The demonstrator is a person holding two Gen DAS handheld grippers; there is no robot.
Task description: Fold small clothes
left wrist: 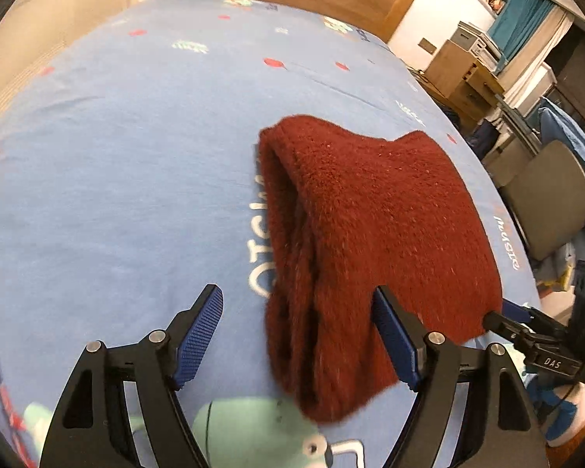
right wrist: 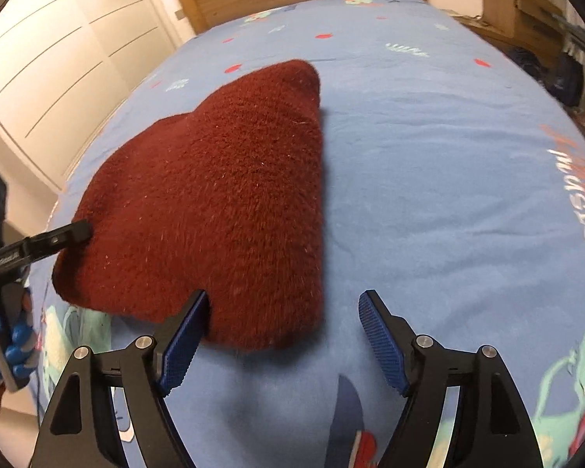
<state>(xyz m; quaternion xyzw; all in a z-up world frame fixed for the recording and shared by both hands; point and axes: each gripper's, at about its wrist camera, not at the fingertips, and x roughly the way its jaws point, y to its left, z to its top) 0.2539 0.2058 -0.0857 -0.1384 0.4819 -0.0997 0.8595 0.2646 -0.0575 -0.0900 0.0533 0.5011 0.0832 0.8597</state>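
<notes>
Lying folded on the blue printed bedsheet point(left wrist: 117, 163), the dark red fuzzy garment point(left wrist: 370, 234) sits free. Left gripper point(left wrist: 298, 337) released, jaws apart over its near edge. Right gripper point(right wrist: 282, 339) released too, nothing clamped. No containers visible.

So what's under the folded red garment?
The red garment lies on the blue printed bedsheet. White lettering runs beneath its edge; the rest is covered. Anything between its layers can't be seen.
</notes>
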